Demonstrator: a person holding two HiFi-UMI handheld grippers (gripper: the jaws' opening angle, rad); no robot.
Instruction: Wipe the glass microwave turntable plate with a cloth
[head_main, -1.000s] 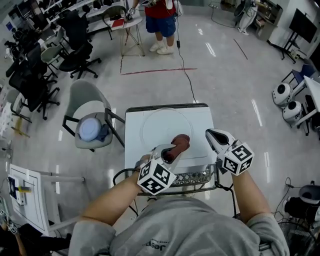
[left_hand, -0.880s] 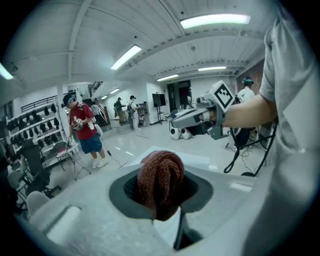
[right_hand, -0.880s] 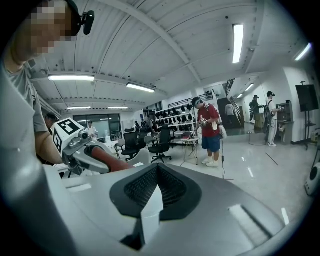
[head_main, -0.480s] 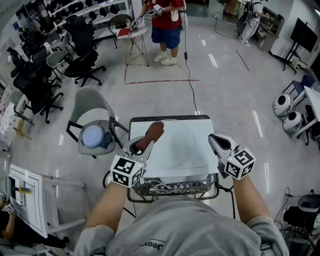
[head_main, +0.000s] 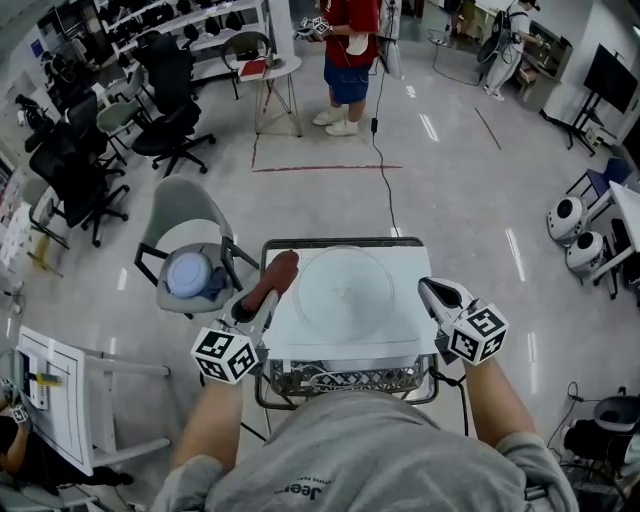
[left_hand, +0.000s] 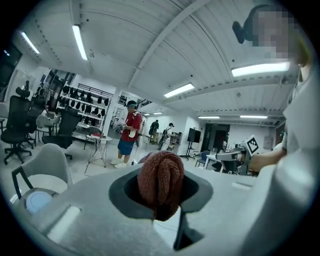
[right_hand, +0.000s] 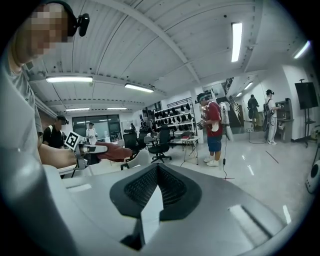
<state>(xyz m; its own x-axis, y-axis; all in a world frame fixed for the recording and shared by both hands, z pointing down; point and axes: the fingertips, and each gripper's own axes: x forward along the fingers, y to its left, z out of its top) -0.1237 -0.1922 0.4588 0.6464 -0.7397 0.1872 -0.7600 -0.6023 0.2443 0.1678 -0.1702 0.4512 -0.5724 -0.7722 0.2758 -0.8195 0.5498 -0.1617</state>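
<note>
A round clear glass turntable plate (head_main: 345, 288) lies flat on a small white table (head_main: 405, 340). A rolled reddish-brown cloth (head_main: 273, 276) is clamped in my left gripper (head_main: 260, 294), which hovers over the table's left edge, just left of the plate and off it. In the left gripper view the cloth (left_hand: 160, 181) fills the gap between the jaws of the left gripper (left_hand: 163, 202). My right gripper (head_main: 430, 288) hangs by the table's right edge, beside the plate, shut and empty. In the right gripper view the right gripper (right_hand: 156, 189) has its pads pressed together, with the cloth (right_hand: 116, 151) at the far left.
A wire basket (head_main: 345, 378) hangs under the table's near edge. A grey chair (head_main: 170, 215) holding a blue round object (head_main: 183, 272) stands left of the table. A person in a red shirt (head_main: 350, 35) stands beyond, beside a small round table (head_main: 272, 68). Two white robots (head_main: 578, 225) sit at right.
My left gripper has carried the cloth from over the plate's near part to the left, off the plate and over the table's left edge. The right gripper has barely moved.
</note>
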